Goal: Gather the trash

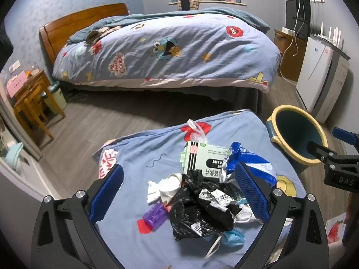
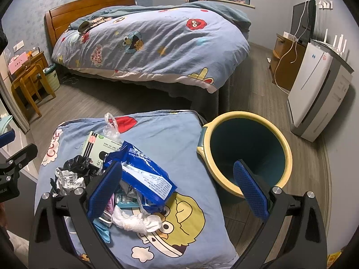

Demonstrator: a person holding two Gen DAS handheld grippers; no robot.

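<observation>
Trash pile: a heap of litter lies on a blue cartoon-print cushion (image 2: 179, 139) in the foreground, toward its left half in the right wrist view.
Blue wipes packet (image 2: 145, 174): the largest piece; lies flat on top of the heap, long axis running from upper left to lower right in the right wrist view, its lower end pointing toward the yellow cartoon face printed on the cushion.
Green and white box (image 1: 202, 157): lies flat behind the packet, long axis roughly across the left wrist view, partly under the packet's crumpled end.
Black plastic bag (image 1: 197, 210): crumpled, in the middle of the heap, with a torn white barcode label on it.
Clear plastic bag (image 1: 197, 132): stands up crumpled at the far edge of the heap.
Purple piece (image 1: 154, 215): small, translucent, just left of the black bag, long axis tilted up to the right.
White tissue (image 2: 136, 220): wadded, at the near edge of the heap.
Bin (image 2: 244, 116): round, yellow rim, dark blue inside, upright on the floor just beside the cushion's right edge.
Left claw (image 1: 179, 192): spread wide, hovering over the heap, the black bag between its blue pads; nothing held.
Right claw (image 2: 179, 188): spread wide, nothing held; its left pad over the packet, its right pad over the bin's rim.
Room: a bed (image 1: 166, 51) with a matching cartoon duvet beyond, wooden headboard, white appliance (image 2: 314, 94) by the right wall.
</observation>
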